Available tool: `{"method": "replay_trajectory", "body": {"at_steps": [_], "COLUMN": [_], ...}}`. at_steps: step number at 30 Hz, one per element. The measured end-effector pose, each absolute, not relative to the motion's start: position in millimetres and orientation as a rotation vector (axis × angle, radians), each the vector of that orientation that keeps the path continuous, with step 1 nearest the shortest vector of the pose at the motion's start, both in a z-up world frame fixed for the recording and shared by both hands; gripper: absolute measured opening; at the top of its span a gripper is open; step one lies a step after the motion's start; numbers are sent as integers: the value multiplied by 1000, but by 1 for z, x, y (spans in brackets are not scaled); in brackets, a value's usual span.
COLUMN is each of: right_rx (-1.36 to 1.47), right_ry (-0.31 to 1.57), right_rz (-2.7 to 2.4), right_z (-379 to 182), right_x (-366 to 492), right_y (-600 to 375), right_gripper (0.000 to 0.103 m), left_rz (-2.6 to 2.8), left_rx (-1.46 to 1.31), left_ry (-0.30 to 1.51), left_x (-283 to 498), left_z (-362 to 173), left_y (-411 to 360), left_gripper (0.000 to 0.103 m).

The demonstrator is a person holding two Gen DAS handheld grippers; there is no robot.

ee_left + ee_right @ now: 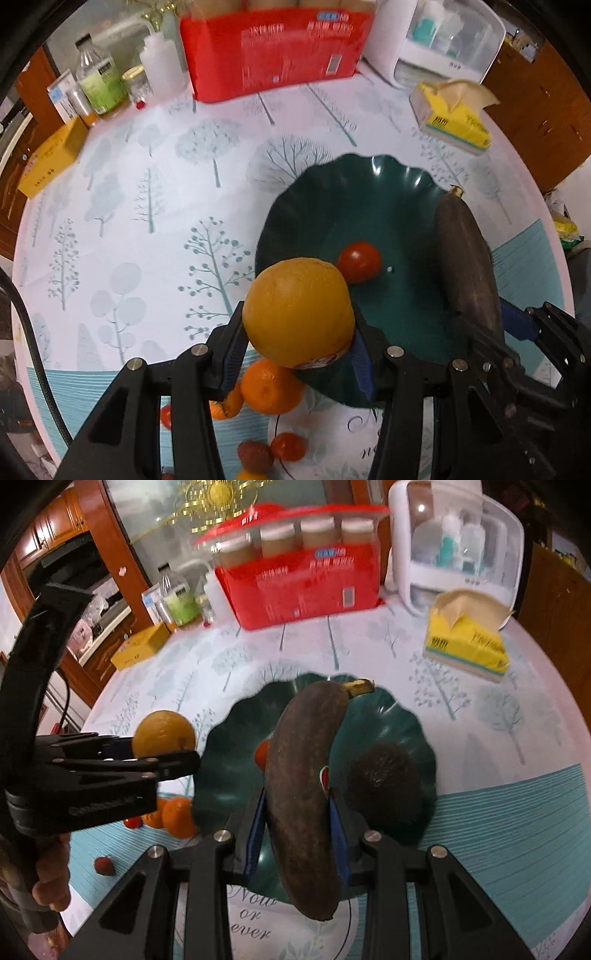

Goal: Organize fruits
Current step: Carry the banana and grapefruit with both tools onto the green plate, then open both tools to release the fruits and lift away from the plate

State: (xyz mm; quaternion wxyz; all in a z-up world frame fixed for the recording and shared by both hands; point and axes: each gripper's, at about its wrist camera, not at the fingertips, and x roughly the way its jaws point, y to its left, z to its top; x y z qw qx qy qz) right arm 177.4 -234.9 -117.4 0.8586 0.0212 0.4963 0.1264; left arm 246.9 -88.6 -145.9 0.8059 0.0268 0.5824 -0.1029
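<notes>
The left gripper (299, 354) clamps a big yellow-orange orange (298, 312) between its blue-padded fingers, the fruit filling the gap from pad to pad. Just ahead of it and to its right lies a dark green bowl (332, 206) with a wavy rim, and a small red tomato (359, 261) sits on the bowl's floor just past the held orange. Below and behind the fingertips, on the tree-patterned tablecloth (147, 206), lie a tangerine (269, 386), a lychee (255, 456) and other small orange and red fruits.

The right gripper (297, 830) is closed on a blackened banana (303, 786), gripped round its middle, stem end pointing away from the tool and the other end hanging back between the fingers. The banana is over the green bowl. To the right of the fingers, inside the bowl, rests a dark avocado (386, 779). To this tool's left the other gripper and its orange are over the bowl's near-left rim.

Far ahead of both tools stand a red pack (273, 51), a yellow tissue box (452, 118) and bottles (101, 85).
</notes>
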Motion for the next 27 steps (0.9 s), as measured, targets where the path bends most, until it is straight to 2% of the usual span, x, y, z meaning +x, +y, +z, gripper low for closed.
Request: {"method": "replay_trajectory", "body": {"at_steps": [19,22,24,27], "right_rx": [48,42,34,9], "right_ry": [1156,1141,1119,1098], "right_rz": [259,259,272,271], "right_z": [-176,-173,-169,-162], "right_x": [204,203,201,198], "right_y": [-242,-241,-240,-237], "right_gripper": [34,34,36,44], "left_rz": [-254,-249,-248,-247], "left_rx": [107,121,116,105], "left_ry": [1307,1290,1280,1271], "left_x": [263,263,262,259], "left_z": [-184,-181,-176,-168], "left_y": [-118,-119,-118,-114], "left_gripper": [50,59,69,77]}}
